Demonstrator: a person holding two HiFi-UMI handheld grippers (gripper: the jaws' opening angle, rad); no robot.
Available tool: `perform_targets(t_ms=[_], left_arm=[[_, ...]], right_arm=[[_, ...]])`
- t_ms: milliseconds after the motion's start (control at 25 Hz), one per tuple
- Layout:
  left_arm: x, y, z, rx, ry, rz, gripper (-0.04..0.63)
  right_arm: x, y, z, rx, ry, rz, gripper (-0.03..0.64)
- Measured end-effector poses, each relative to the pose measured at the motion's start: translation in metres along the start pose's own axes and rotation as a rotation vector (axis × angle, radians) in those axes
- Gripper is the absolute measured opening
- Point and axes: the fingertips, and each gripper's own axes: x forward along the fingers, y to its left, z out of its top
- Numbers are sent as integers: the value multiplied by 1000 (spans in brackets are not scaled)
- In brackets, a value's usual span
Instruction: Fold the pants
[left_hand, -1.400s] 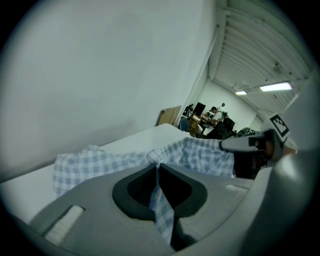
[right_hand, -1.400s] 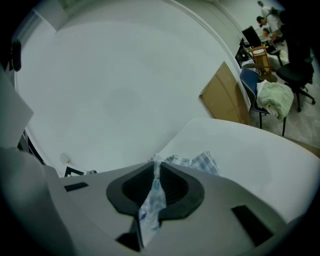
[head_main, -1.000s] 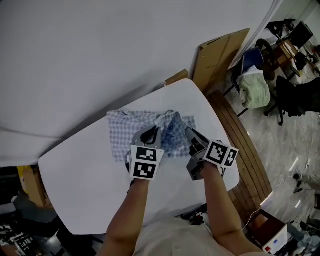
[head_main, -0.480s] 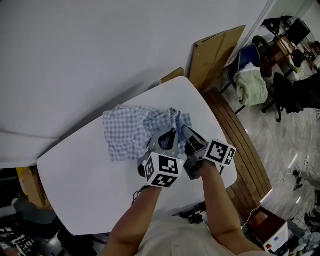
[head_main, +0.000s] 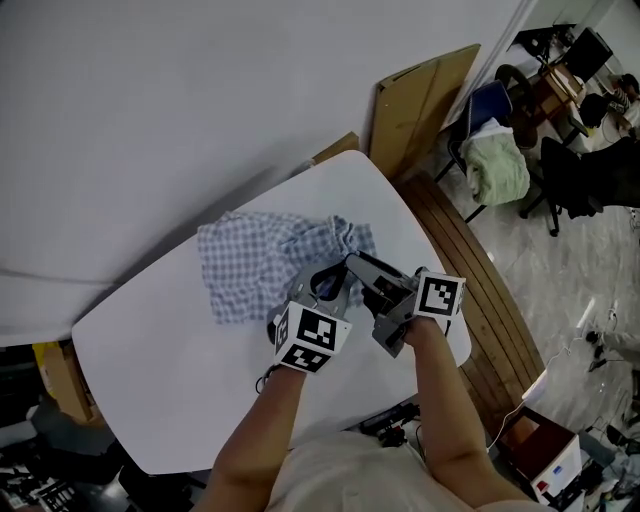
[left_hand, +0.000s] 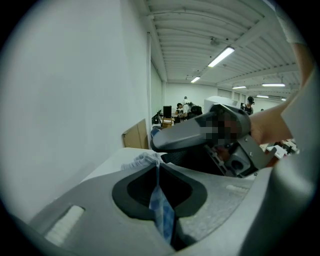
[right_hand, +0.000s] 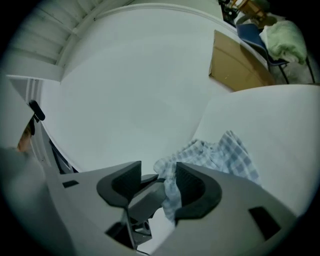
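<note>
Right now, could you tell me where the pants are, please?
In the head view the blue checked pants lie bunched on the far side of the white table, their right edge pinched in the left claw.

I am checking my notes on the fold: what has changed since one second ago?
The left gripper, shut on the pants, came across beside the right gripper, whose jaws are opening with fabric between them. The pants stay on the table.

Grey left gripper, right gripper; black-white marker cubes
</note>
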Motion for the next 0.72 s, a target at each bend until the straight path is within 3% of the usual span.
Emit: perform_targets(t_ms=[200, 720], left_arm=[[3, -13, -1, 61, -21, -19, 30], [-3, -21, -6, 17, -63, -40, 31]], right_arm=[[2, -4, -12, 8, 83, -25, 218], [-9, -19, -4, 95, -13, -132, 77]])
